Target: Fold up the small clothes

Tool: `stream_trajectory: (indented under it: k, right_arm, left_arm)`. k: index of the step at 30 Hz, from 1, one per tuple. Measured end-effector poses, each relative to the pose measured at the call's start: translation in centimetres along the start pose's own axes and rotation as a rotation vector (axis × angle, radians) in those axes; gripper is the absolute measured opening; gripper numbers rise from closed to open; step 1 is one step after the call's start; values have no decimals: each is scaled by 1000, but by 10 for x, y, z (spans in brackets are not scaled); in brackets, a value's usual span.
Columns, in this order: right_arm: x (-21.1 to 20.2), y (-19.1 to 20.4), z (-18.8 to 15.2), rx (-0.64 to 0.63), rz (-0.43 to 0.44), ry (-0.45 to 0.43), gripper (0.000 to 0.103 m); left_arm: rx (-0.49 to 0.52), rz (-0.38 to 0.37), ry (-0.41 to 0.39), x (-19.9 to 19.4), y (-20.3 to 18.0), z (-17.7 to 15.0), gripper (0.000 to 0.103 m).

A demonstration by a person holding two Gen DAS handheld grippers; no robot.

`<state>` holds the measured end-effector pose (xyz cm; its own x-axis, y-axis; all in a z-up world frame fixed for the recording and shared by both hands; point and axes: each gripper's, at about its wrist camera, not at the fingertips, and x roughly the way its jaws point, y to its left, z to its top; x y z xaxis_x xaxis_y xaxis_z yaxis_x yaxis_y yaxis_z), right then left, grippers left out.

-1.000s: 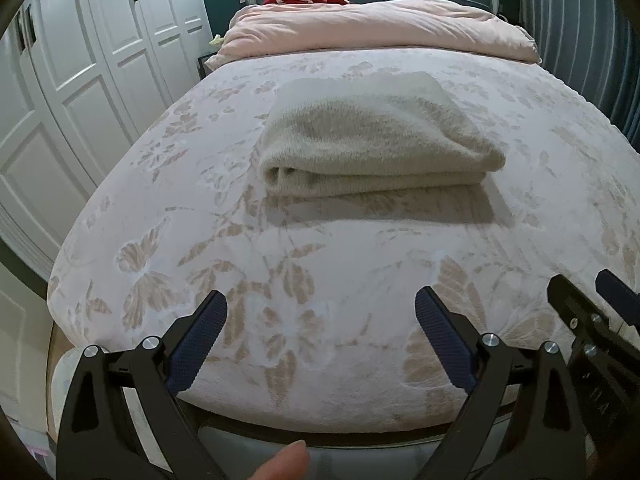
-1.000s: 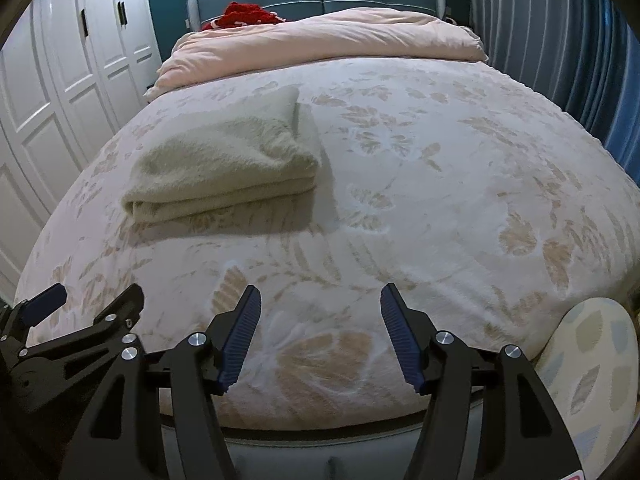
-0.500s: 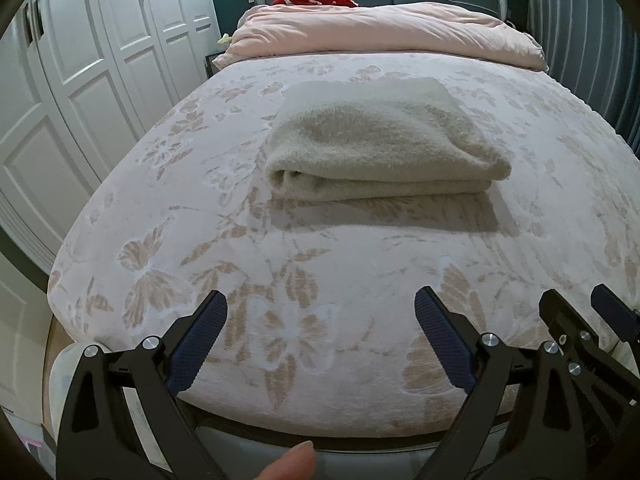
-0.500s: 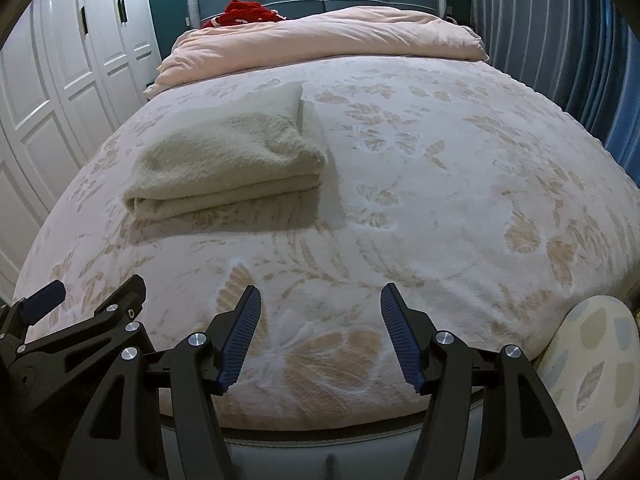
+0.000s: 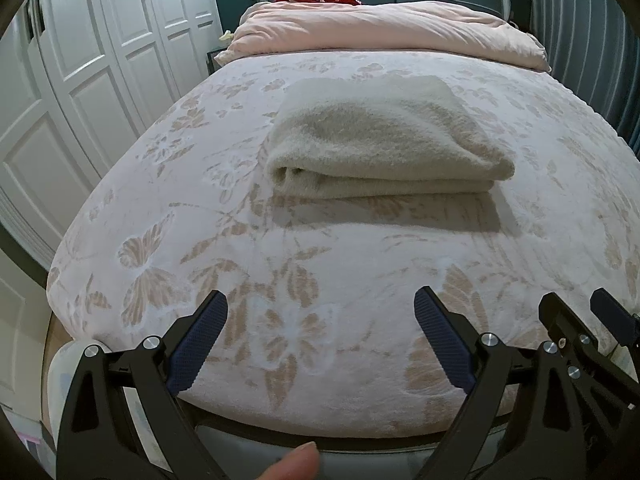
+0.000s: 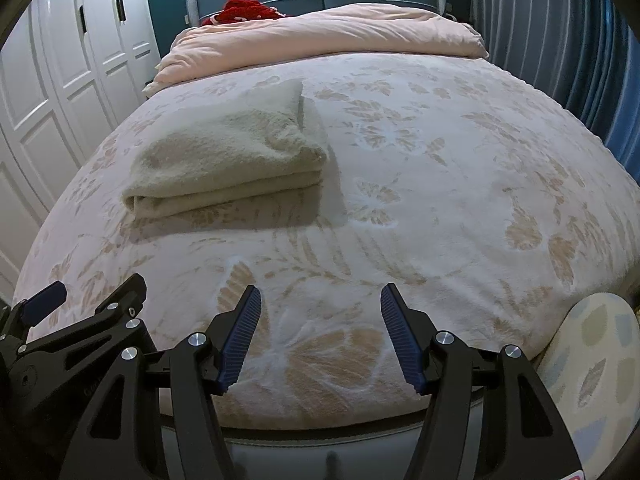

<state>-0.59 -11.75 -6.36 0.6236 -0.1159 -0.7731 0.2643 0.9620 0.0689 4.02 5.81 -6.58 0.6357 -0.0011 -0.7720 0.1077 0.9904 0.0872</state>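
Covering the bed (image 5: 280,240), a floral blanket bears a folded garment (image 5: 380,148); both tools spread, empty.

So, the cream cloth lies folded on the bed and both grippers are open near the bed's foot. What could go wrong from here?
1. The folded cream cloth is thick and fluffy; its layers may spring open or slide apart if it is nudged.
2. The bedspread is soft, so a finger of the left gripper or right gripper reaching under the cloth could pinch the bedspread too.
3. The two grippers sit close side by side and might bump.
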Motion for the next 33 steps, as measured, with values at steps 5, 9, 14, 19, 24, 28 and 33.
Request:
stream_trajectory:
  k: [5, 9, 14, 19, 24, 28, 33]
  right_arm:
    - [13, -28, 23, 75, 17, -16, 66]
    - [48, -51, 62, 145, 108, 37, 68]
    - [89, -41, 116, 127, 185, 41, 73]
    - [151, -32, 126, 195, 260, 174, 78]
    - [176, -24, 122, 254, 362, 213, 64]
    - [171, -16, 140, 240, 410, 217, 21]
    - [88, -21, 165, 169, 499, 67, 18]
  left_arm:
    - [-66, -52, 3, 4, 26, 20, 92]
    - [-140, -57, 6, 23, 57, 55, 93]
    - [-271, -181, 87, 72, 85, 104, 95]
    - [-349, -232, 201, 136, 90, 122, 95]
    - [-417, -352, 248, 169, 92, 117, 84]
    - [-385, -433, 251, 163, 85, 127, 32]
    - [-323, -455, 164, 108, 89, 145, 23]
